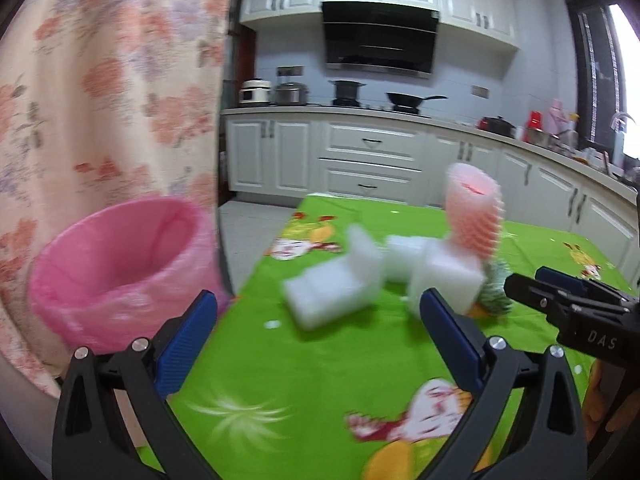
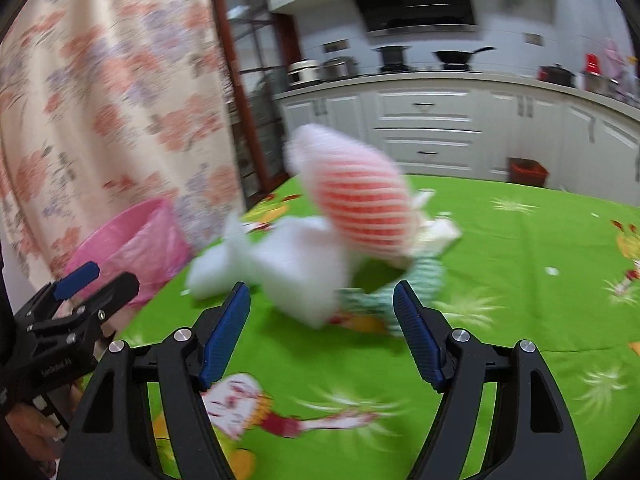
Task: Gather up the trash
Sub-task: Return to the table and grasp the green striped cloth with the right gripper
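White kitchen cabinets (image 1: 372, 152) are backing your green cartoon tablecloth (image 1: 320, 360). One trash pile (image 1: 400, 276) is lying at 12 o'clock: several blurred white foam blocks, one pink net sleeve (image 2: 360, 204). One pink-lined bin (image 1: 120, 264) is sitting at 10 o'clock. Your left gripper (image 1: 320, 344) and right gripper (image 2: 322, 336) are both gaping, holding nothing.

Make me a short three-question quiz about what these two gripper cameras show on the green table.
1. True or false: the pink net sleeve lies inside the pink bin.
2. Which colour is the tablecloth? A red, B green, C blue.
3. What do the left gripper and right gripper hold?

Key: 1 false, it stands among the white foam blocks on the table. 2 B. 3 Nothing; both are open.
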A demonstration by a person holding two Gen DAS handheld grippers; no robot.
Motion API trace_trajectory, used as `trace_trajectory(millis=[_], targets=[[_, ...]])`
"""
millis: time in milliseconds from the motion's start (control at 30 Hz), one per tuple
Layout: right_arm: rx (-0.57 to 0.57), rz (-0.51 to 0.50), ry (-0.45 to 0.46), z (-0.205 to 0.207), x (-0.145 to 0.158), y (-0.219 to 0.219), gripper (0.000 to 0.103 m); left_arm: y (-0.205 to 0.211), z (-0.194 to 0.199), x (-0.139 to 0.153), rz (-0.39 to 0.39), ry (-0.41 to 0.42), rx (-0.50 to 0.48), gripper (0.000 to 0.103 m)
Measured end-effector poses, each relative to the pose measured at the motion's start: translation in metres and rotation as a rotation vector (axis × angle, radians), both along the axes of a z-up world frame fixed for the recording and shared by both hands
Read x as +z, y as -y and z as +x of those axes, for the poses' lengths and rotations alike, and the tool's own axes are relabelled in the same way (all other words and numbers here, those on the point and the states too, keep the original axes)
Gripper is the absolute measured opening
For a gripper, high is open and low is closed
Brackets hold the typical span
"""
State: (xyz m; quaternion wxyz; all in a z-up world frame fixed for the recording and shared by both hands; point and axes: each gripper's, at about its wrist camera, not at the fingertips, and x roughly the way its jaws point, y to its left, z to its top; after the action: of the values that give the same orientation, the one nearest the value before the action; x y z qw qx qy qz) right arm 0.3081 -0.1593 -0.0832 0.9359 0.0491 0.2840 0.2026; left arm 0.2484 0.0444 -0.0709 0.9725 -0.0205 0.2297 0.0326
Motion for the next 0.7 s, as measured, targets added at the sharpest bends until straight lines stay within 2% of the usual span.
trace_trajectory(millis=[133,300,467,700], targets=[[-0.078,0.018,-0.027,0.013,-0.004,0.026,0.07,0.028,0.01,-0.005,0.027,0.007,-0.03,0.098],[-0.117,0.009,-0.07,0.036,-0.012,0.036,0.07,0.038,0.013,-0.012,0.027,-0.012,-0.027,0.098],[-0.142,-0.009,-0.099,0.056,-0.018,0.031,0.07,0.036,0.017,-0.014,0.036,-0.023,-0.042,0.098],[-0.158,-0.05,-0.183,0.078,-0.032,0.022,0.07,0.042,0.036,-0.017,0.039,-0.021,-0.064,0.098]])
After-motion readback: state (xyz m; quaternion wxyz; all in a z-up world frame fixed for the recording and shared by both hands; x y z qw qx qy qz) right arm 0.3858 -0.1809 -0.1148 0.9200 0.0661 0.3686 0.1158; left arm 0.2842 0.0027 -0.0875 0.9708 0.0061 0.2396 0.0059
